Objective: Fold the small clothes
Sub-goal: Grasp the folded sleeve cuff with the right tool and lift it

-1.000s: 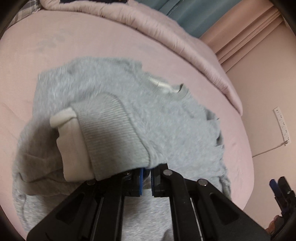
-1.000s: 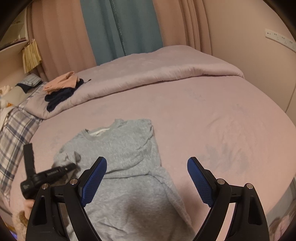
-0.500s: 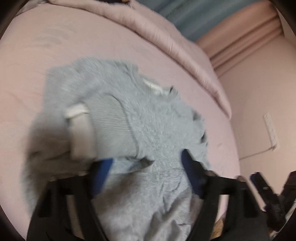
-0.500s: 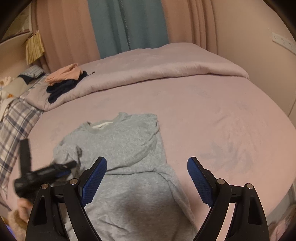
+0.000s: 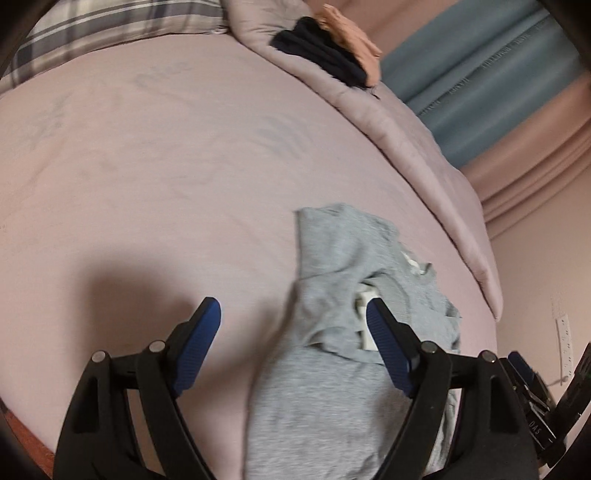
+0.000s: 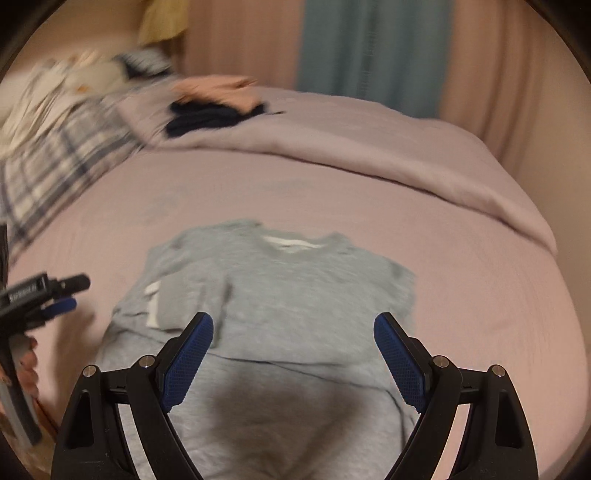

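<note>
A small grey sweatshirt (image 5: 343, 332) (image 6: 295, 288) lies flat on the pink bed (image 5: 147, 166). Its left sleeve is folded in across the body, and the cuff (image 5: 365, 317) (image 6: 153, 302) shows a cream lining. My left gripper (image 5: 291, 310) is open and holds nothing. It hangs over the shirt's left edge, with one finger above bare sheet. My right gripper (image 6: 293, 321) is open above the lower half of the shirt, with nothing between its fingers. The left gripper (image 6: 62, 295) also shows at the left of the right wrist view, held by a hand (image 6: 29, 365).
A folded pink duvet (image 6: 369, 155) crosses the far side of the bed, with a dark and peach pile of clothes (image 6: 214, 107) (image 5: 325, 48) on it. A plaid pillow (image 5: 110, 26) lies at the far left. Curtains and a wall outlet (image 5: 563, 332) stand beyond the bed.
My left gripper let go of the sleeve cuff, opened wide and drew away to the left; the sleeve now lies on the shirt. The right gripper swung over the shirt, still open.
</note>
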Demonstrator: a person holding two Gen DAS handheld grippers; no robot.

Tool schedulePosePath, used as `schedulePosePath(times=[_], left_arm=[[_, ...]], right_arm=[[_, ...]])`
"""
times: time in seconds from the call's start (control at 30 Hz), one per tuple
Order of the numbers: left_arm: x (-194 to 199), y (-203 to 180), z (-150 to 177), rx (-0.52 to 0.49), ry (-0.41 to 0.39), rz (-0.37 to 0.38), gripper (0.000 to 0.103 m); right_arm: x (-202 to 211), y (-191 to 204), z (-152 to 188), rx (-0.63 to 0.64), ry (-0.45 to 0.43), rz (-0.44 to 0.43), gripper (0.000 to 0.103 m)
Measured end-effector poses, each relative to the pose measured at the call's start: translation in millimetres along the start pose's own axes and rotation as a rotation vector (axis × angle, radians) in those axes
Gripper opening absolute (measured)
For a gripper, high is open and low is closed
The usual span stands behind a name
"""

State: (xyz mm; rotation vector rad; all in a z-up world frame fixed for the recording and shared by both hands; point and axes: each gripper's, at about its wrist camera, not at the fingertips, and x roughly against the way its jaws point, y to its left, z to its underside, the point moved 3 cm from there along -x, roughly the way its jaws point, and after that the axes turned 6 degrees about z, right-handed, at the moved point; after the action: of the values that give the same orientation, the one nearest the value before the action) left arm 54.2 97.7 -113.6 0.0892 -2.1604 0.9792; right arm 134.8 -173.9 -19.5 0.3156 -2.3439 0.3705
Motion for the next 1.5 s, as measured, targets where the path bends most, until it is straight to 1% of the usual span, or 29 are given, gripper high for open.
schedulePosePath(times=[0.07,0.13,0.23,0.27,0.33,0.4,0.43,0.5,0.57,0.63,0.67,0.7,0.77,0.9,0.97,1.0,1.1,1.17,1.27,1.5], left_arm=[[3.5,2.7,1.1,-0.012,0.005,-0.024,0.081],[3.9,5.6,4.0,-0.022,0.013,-0.048,0.081],[5.1,10.1,6.4,-0.037,0.021,-0.081,0.081],[5.5,11.8,6.9,-0.041,0.021,-0.091,0.081],[4.9,15.0,8.0,-0.043,0.025,-0.099,0.081],[3.9,18.6,8.3,-0.036,0.034,-0.103,0.081],[4.4,20.3,8.6,-0.032,0.035,-0.104,0.081],[4.8,23.8,9.2,-0.028,0.039,-0.106,0.081],[4.0,25.5,9.5,-0.024,0.045,-0.111,0.081],[4.3,27.5,10.1,-0.020,0.048,-0.114,0.081],[4.3,28.5,10.5,-0.017,0.050,-0.112,0.081],[4.0,29.3,10.7,-0.013,0.052,-0.109,0.081],[3.3,30.8,11.2,-0.006,0.056,-0.100,0.081],[0.4,31.5,12.2,0.000,0.064,-0.099,0.081],[-1.1,30.2,12.6,0.000,0.068,-0.095,0.081],[-1.4,29.5,13.2,-0.003,0.070,-0.093,0.081],[-2.3,27.7,13.9,-0.012,0.074,-0.093,0.081],[-3.7,26.2,14.6,-0.016,0.078,-0.096,0.081],[-4.8,24.1,16.1,-0.022,0.083,-0.094,0.081],[-10.0,15.9,18.3,-0.042,0.095,-0.090,0.081]], right_arm=[[-10.9,27.6,-4.1,0.088,0.018,-0.040,0.089],[-19.3,49.6,-4.3,0.150,0.041,-0.078,0.089],[-31.7,82.1,-0.4,0.255,0.067,-0.097,0.089],[-35.4,91.2,1.9,0.285,0.075,-0.098,0.088],[-46.8,110.8,8.9,0.350,0.102,-0.113,0.083],[-54.3,121.6,14.1,0.390,0.120,-0.101,0.081],[-60.0,127.5,17.2,0.417,0.119,-0.074,0.080],[-68.5,135.7,20.8,0.462,0.110,-0.035,0.072],[-75.0,138.0,21.9,0.476,0.114,-0.028,0.068],[-80.7,136.7,20.4,0.458,0.121,-0.034,0.065],[-82.5,136.5,19.3,0.448,0.126,-0.039,0.054],[-84.4,135.4,19.0,0.441,0.135,-0.050,0.048],[-85.2,130.9,18.1,0.411,0.150,-0.084,0.047],[-78.8,117.4,13.9,0.318,0.150,-0.140,0.045],[-76.2,111.7,10.7,0.281,0.147,-0.157,0.043],[-73.7,107.0,8.7,0.256,0.143,-0.166,0.040],[-69.1,96.6,2.3,0.186,0.131,-0.191,0.038],[-65.4,83.8,-1.3,0.106,0.129,-0.235,0.035],[-65.2,62.8,-5.6,-0.002,0.131,-0.275,0.034],[-65.0,18.4,-5.2,-0.220,0.113,-0.334,0.033]])
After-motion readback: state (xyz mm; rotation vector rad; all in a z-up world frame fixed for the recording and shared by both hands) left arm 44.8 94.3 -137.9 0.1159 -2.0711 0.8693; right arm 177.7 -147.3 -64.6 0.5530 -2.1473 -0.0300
